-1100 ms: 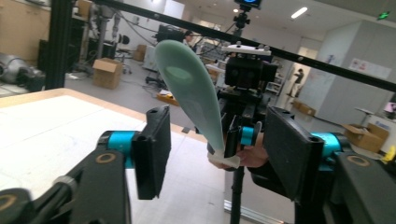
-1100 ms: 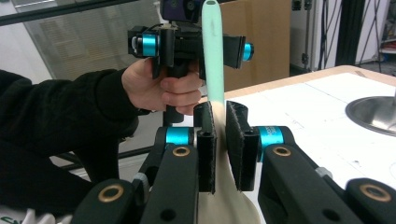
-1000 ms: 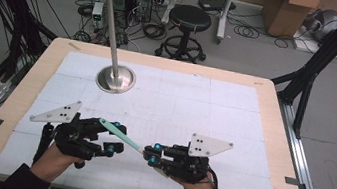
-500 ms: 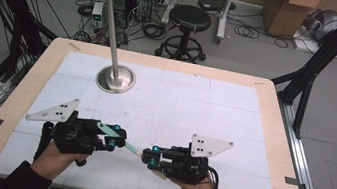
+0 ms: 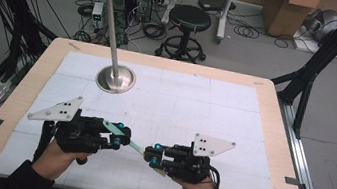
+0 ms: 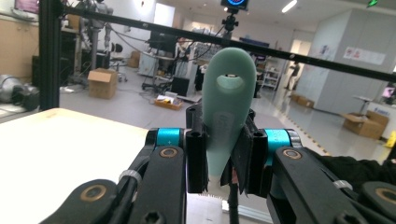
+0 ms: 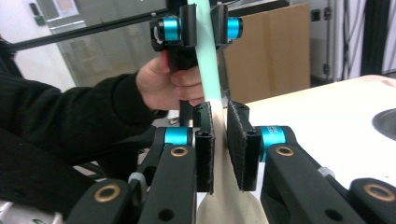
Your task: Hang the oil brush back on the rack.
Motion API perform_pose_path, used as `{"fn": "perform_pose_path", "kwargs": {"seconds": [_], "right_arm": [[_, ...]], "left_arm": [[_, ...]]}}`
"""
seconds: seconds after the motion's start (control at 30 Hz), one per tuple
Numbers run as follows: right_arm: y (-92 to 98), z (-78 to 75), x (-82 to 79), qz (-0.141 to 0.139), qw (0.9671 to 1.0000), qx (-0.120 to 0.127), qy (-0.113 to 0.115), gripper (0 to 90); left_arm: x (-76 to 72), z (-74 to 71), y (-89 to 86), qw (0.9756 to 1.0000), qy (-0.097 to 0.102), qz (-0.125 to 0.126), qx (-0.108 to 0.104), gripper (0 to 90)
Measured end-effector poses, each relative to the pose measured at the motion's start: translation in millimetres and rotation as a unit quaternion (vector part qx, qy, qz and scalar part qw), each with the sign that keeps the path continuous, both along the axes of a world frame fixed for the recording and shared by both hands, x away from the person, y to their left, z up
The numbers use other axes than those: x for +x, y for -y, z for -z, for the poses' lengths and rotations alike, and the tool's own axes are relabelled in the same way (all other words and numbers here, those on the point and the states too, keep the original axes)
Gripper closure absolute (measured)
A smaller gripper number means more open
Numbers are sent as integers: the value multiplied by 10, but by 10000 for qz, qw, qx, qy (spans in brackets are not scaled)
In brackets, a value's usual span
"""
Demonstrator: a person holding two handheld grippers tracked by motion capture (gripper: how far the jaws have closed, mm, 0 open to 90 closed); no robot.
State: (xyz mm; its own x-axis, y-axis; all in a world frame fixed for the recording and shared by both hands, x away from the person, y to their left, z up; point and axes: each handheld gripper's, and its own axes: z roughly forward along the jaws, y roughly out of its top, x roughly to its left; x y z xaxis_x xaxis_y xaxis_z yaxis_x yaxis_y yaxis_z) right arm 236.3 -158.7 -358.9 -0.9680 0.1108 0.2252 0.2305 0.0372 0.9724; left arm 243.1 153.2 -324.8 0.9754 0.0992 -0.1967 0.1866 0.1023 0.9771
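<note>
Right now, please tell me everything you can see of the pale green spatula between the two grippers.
The spatula looks like matte plastic: a pale green handle whose rounded end has a hanging hole, and a cream blade end. It hangs above the white mat, spanning both grippers. The left gripper clamps the handle; the right gripper, jaws just loosening, flanks the blade.

Spatula [image 5: 134, 145] between left gripper [image 5: 118, 137] and right gripper [image 5: 149, 154]; stand [image 5: 115, 78] behind, seemingly left.
</note>
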Motion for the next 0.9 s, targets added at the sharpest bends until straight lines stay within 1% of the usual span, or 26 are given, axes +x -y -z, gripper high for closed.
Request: {"fn": "perform_pose_path", "kwargs": {"seconds": [0.03, 0.07, 0.13, 0.17, 0.23, 0.3, 0.37, 0.43, 0.5, 0.53, 0.57, 0.6, 0.63, 0.7, 0.73, 0.77, 0.8, 0.83, 0.87, 0.9], "right_arm": [[2, -5, -3, 45, 10000, -29, -18, 785], [2, -9, -5, 114, 9999, -70, 37, 763], [-1, -16, -10, 211, 9997, -130, 52, 682], [0, -22, -10, 279, 9995, -156, 50, 656], [-3, -37, -23, 398, 9989, -216, 100, 612], [-12, -49, -37, 520, 9981, -289, 146, 573], [-30, -56, -49, 673, 9966, -433, 193, 514], [-53, -57, -62, 829, 9948, -542, 244, 475], [-71, -57, -73, 917, 9932, -640, 325, 448], [-71, -57, -73, 917, 9932, -640, 325, 448], [-88, -60, -82, 1010, 9915, -730, 373, 426], [-96, -60, -82, 1029, 9910, -751, 403, 416], [-104, -63, -87, 1067, 9903, -785, 428, 406], [-123, -65, -96, 1157, 9883, -876, 473, 381], [-137, -62, -98, 1178, 9876, -911, 496, 373], [-150, -60, -101, 1205, 9867, -966, 515, 365], [-166, -58, -109, 1247, 9854, -1027, 529, 351], [-185, -55, -113, 1305, 9839, -1079, 566, 346], [-204, -54, -119, 1308, 9832, -1132, 585, 343], [-224, -52, -128, 1352, 9815, -1200, 636, 336]], "left_arm": [[-3, -24, 17, 10000, 47, -48, 61, 763], [-4, -35, 22, 9999, 62, -62, 109, 764], [-7, -42, 25, 9998, 59, -87, 141, 764], [-8, -47, 31, 9998, 64, -111, 172, 764], [-11, -60, 24, 9991, 85, -201, 366, 764], [-20, -71, 15, 9985, 76, -290, 458, 764], [-23, -82, 7, 9976, 72, -399, 567, 764], [-25, -94, 3, 9967, 52, -496, 647, 765], [-26, -106, 1, 9956, 34, -576, 740, 764], [-26, -106, 1, 9956, 34, -576, 740, 764], [-25, -112, 1, 9950, 40, -605, 795, 764], [-26, -125, 6, 9937, 29, -688, 887, 764], [-26, -132, 7, 9931, 26, -723, 924, 764], [-23, -138, 6, 9926, 26, -754, 950, 764], [-22, -146, 7, 9913, -23, -855, 996, 764], [-22, -146, 7, 9913, -23, -855, 996, 764], [-21, -151, 12, 9894, -45, -968, 1080, 763], [-23, -155, 14, 9880, -54, -1030, 1148, 763], [-24, -158, 22, 9868, -57, -1090, 1192, 763], [-24, -158, 22, 9868, -57, -1090, 1192, 763]]}}
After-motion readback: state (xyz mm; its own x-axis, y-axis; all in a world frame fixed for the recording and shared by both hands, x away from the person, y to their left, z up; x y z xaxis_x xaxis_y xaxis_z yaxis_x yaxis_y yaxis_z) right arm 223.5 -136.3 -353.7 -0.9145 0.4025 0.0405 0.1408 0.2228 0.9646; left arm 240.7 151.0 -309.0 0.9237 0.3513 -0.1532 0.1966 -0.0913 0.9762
